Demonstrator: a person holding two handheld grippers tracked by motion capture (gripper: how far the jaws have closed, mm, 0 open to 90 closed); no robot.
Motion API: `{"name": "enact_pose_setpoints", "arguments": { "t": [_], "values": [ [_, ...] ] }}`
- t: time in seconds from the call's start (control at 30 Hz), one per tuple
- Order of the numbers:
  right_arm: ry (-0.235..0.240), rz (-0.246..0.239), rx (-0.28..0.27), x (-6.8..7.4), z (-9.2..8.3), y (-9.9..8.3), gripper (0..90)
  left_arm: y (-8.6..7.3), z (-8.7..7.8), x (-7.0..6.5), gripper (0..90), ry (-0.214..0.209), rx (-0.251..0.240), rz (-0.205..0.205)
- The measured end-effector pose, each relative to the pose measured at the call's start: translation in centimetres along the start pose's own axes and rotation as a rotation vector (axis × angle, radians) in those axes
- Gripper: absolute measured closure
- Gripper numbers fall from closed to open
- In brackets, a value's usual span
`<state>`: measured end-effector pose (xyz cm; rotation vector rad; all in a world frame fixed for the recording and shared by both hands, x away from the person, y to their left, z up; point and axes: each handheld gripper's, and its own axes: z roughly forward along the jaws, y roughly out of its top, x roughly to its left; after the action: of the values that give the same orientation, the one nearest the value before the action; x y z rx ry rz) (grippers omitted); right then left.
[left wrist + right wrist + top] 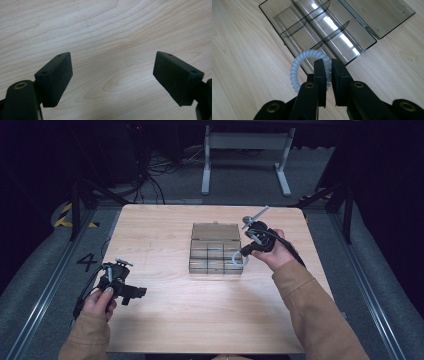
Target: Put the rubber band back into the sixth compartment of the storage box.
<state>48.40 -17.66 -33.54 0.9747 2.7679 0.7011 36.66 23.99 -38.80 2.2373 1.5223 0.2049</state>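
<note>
Right claw (328, 75) is clamped nearly shut on a pale coiled hair tie (298, 67), the loop sticking out to one side of the jaws, right over the near corner of the clear compartment box (317, 32). Left claw (112, 77) is wide open, nothing in it, just hovering over bare wood down at the near left of the worktop (165, 320). The worktop is light wood with rounded corners. The box sits mid-table, lid (216, 231) flipped open flat behind it, compartments look empty as far as I can tell. Beyond that it's grey floor (45, 270), a tangle of cables (160, 170), white table legs (245, 160), then mostly darkness. Can't make out how much of the hair tie is behind the jaws.
</note>
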Motion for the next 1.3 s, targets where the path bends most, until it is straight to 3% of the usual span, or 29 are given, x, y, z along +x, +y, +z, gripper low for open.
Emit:
{"name": "enact_pose_setpoints", "arguments": {
  "t": [0.63, 1.3],
  "values": [
    [-0.018, 0.042, 0.004, -1.5, 1.8, 1.0, 82.9, 0.0, 0.1, 0.0, 16.6, -0.001, 0.002, -0.001],
    [-0.045, 0.036, 0.049, -0.9, 5.2, 1.5, 82.9, 0.0, 0.1, 0.0, 16.6, -0.003, 0.003, 0.001]
  ]
}}
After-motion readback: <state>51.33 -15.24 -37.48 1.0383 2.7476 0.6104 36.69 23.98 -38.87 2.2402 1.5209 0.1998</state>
